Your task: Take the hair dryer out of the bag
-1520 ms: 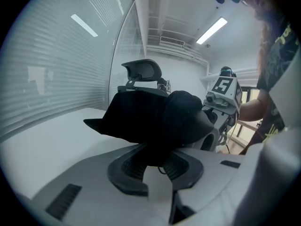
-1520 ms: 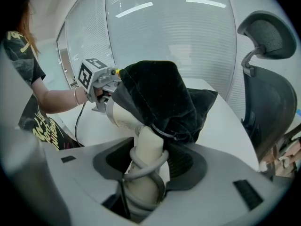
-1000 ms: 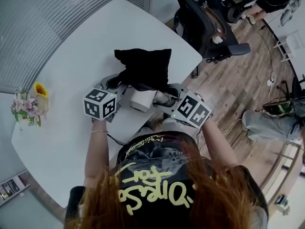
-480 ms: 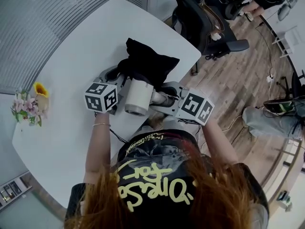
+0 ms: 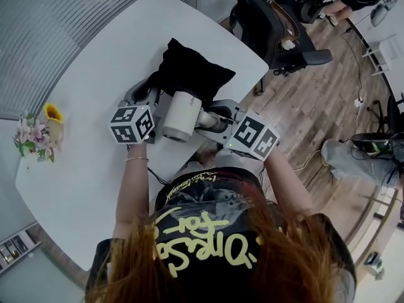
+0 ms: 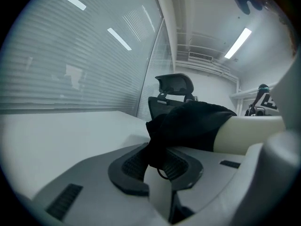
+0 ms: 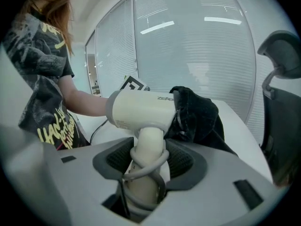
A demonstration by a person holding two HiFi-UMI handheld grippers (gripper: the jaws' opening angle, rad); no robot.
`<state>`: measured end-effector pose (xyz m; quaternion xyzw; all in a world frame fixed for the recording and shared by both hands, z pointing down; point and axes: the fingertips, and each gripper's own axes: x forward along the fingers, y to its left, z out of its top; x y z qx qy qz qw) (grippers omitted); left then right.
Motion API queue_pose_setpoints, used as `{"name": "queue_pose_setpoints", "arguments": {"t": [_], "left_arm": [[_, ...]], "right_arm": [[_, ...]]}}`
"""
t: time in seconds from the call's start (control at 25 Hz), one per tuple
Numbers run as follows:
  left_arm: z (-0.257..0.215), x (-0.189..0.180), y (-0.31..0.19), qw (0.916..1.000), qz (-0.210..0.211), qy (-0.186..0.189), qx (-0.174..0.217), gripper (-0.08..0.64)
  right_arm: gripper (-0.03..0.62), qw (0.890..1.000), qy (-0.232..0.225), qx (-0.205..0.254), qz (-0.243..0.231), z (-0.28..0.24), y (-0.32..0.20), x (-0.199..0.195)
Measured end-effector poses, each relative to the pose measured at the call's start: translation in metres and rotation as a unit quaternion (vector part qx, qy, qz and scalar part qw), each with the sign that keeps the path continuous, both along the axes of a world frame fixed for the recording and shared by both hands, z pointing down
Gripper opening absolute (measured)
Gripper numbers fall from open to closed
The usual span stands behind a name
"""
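Head view: the left gripper (image 5: 150,93) and the right gripper (image 5: 211,115) face each other over the desk (image 5: 88,93). The hair dryer (image 5: 178,115) lies between them, its far end inside the bag (image 5: 189,71).

Left gripper view: fingers clenched on bag fabric; hair dryer barrel to their right.

Right gripper view: fingers grasp the hair dryer handle, wound with cord (image 7: 146,161); bag just beyond.
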<state>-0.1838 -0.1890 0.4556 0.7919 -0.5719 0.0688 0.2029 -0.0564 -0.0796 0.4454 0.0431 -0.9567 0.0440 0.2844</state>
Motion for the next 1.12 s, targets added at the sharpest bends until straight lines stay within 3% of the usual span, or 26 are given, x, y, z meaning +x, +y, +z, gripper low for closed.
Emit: {"name": "queue_pose_setpoints", "arguments": {"t": [0.2, 0.52, 0.76, 1.12], "left_arm": [[0.004, -0.023, 0.011, 0.9998, -0.014, -0.015, -0.001, 0.060], [0.014, -0.024, 0.025, 0.9947, -0.006, -0.101, -0.017, 0.063], [0.015, -0.025, 0.028, 0.9933, -0.007, -0.114, -0.019, 0.063], [0.017, -0.025, 0.025, 0.9919, -0.019, -0.124, -0.023, 0.063]], "right_arm": [[0.216, 0.991, 0.100, 0.072, -0.047, 0.029, -0.008, -0.012], [0.218, 0.978, 0.169, 0.075, -0.093, 0.054, -0.003, -0.017], [0.218, 0.975, 0.184, 0.078, -0.094, 0.057, -0.002, -0.016], [0.252, 0.979, 0.189, 0.074, -0.036, 0.052, -0.006, -0.004]]}}
